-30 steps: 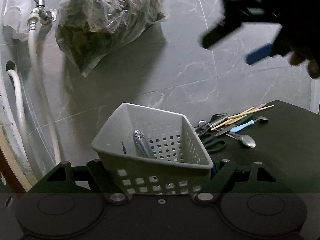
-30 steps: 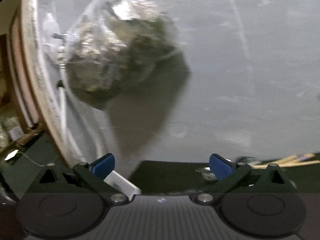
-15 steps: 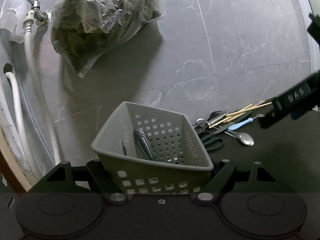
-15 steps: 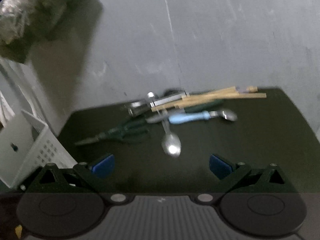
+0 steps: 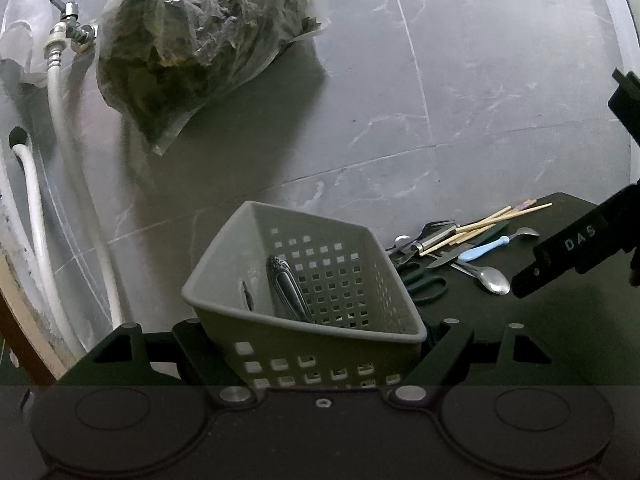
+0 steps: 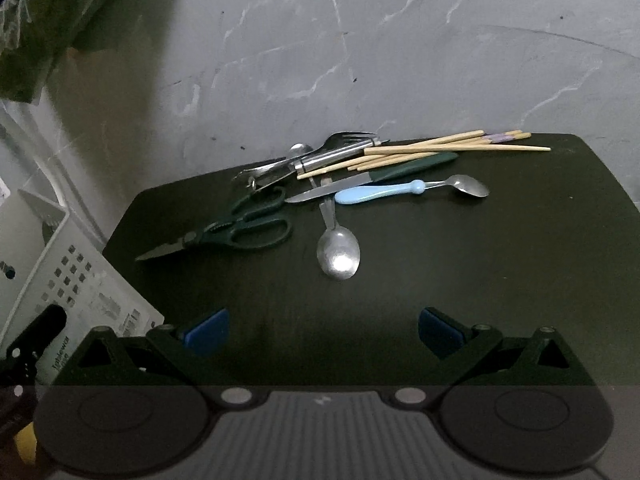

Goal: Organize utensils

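The grey basket [image 5: 304, 316] is clamped between the fingers of the left gripper [image 5: 320, 344], low in the middle of the left wrist view, with a dark-handled utensil [image 5: 286, 284] stood inside it. The right gripper [image 6: 322, 330] is held wide open with nothing between its blue pads [image 6: 206, 330], pointed down over the dark table [image 6: 480, 280]. The pile is seen mid-frame in the right wrist view: green scissors [image 6: 240, 232] on the left, a steel spoon [image 6: 338, 256] nearest, a blue-handled spoon [image 6: 384, 192], a knife [image 6: 360, 180] and chopsticks [image 6: 440, 148] behind.
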### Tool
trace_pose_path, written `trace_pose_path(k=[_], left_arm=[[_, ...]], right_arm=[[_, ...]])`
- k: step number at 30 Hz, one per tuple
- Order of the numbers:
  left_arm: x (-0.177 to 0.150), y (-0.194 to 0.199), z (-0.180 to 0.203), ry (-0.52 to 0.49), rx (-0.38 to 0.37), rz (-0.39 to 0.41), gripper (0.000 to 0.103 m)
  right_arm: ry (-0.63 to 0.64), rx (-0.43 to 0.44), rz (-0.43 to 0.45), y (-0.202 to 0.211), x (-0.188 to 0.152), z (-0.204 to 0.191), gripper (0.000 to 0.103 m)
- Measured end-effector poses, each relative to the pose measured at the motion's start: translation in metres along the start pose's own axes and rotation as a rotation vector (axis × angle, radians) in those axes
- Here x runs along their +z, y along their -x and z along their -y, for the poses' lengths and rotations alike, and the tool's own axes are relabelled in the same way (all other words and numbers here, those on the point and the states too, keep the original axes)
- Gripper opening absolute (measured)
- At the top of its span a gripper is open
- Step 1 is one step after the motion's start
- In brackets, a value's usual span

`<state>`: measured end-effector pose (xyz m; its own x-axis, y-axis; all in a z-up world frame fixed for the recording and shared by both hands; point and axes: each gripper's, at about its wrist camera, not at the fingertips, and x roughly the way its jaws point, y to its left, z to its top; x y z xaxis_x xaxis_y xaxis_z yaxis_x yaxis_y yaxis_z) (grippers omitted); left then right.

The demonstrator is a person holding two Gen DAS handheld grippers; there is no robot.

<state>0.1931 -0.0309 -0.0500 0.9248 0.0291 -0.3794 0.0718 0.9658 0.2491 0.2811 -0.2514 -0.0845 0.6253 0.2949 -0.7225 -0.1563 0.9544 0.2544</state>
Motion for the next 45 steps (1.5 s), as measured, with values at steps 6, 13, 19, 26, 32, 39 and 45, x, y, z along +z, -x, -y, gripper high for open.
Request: trace_pose_path(k=[6, 13, 19, 26, 32, 39, 45], left_arm=[[0.004, -0.004, 0.007, 0.021, 0.022, -0.011, 0.081], [0.008, -0.006, 0.014, 0.031, 0.047, -0.022, 0.081], [0.009, -0.008, 0.018, 0.044, 0.067, -0.029, 0.081], [0.01, -0.009, 0.022, 0.056, 0.087, -0.032, 0.081], [0.01, -0.008, 0.024, 0.055, 0.097, -0.031, 0.081], [0.011, -0.008, 0.025, 0.059, 0.103, -0.03, 0.081], [0.011, -0.008, 0.025, 0.058, 0.103, -0.03, 0.081]], right_arm=[[0.072, 0.009, -0.013, -0.018, 0.008, 0.005, 0.103], [0.141, 0.036, -0.025, -0.044, 0.026, 0.015, 0.103], [0.363, 0.004, 0.012, -0.05, 0.041, 0.018, 0.103], [0.659, -0.12, 0.08, -0.06, 0.054, 0.03, 0.103], [0.871, -0.174, 0.077, -0.079, 0.041, 0.033, 0.103], [0.988, -0.124, 0.154, -0.075, 0.023, 0.015, 0.103], [1.094, -0.009, 0.198, -0.075, 0.011, -0.019, 0.103]])
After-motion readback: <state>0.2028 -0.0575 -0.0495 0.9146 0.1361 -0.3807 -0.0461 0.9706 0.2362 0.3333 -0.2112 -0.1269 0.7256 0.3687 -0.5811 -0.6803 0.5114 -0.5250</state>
